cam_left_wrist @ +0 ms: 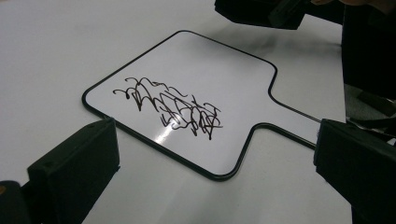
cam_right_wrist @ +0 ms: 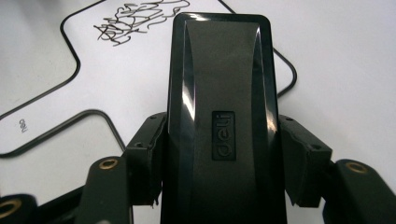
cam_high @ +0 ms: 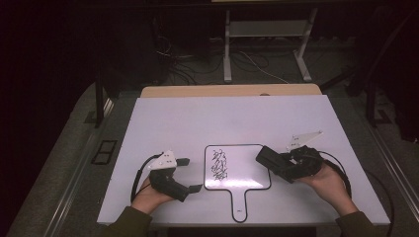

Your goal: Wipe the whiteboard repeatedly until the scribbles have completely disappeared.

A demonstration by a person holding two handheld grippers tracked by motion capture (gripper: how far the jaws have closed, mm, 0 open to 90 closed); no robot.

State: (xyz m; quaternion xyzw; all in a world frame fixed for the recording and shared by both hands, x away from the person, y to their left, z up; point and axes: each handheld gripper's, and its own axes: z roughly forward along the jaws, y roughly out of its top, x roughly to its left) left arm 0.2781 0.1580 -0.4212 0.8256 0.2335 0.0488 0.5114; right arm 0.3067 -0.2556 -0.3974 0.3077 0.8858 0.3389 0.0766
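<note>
Clamped between the right gripper's [cam_right_wrist: 219, 154] jaws sits a black eraser [cam_right_wrist: 219, 93] — held just beside the scribbled whiteboard [cam_high: 237, 173]. Left gripper [cam_high: 190, 174] rests wide open — board just right of it.

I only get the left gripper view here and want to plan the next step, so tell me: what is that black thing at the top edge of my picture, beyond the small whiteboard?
Observer: It is a black eraser, clamped in the right claw by its long sides.
Operator: Is it touching the board yet?
Observer: I cannot tell contact; in the high view its front end sits at the right edge of the whiteboard, clear of the scribble.
Operator: And where is my own claw from above?
Observer: The left claw is open, just left of the board, holding nothing.
</note>
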